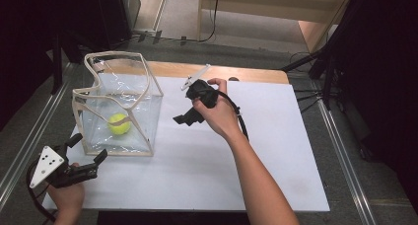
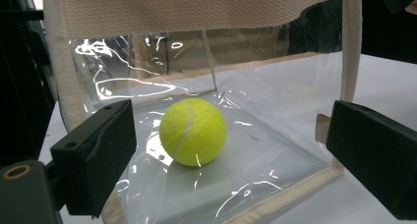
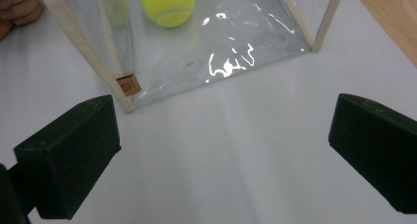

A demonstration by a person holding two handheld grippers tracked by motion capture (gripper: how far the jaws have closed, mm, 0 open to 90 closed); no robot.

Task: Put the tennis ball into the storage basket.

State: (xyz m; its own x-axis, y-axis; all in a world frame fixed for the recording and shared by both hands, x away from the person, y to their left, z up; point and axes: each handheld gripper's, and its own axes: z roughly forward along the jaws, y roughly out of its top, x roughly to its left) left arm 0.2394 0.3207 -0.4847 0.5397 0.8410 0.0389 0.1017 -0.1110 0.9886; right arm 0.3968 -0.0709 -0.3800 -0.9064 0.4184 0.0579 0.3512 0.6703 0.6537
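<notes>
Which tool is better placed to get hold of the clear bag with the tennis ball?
Left, probably: the left tool is open right at the clear bag; the right tool, also open, is farther off.

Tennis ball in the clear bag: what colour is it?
Yellow-green tennis ball, clearest in the left gripper view.

The clear bag (image 1: 118,111) stands with its top open, a free way down to the tennis ball (image 1: 119,123) inside; its clear walls and webbing handles (image 1: 129,69) bar sideways approach.
</notes>
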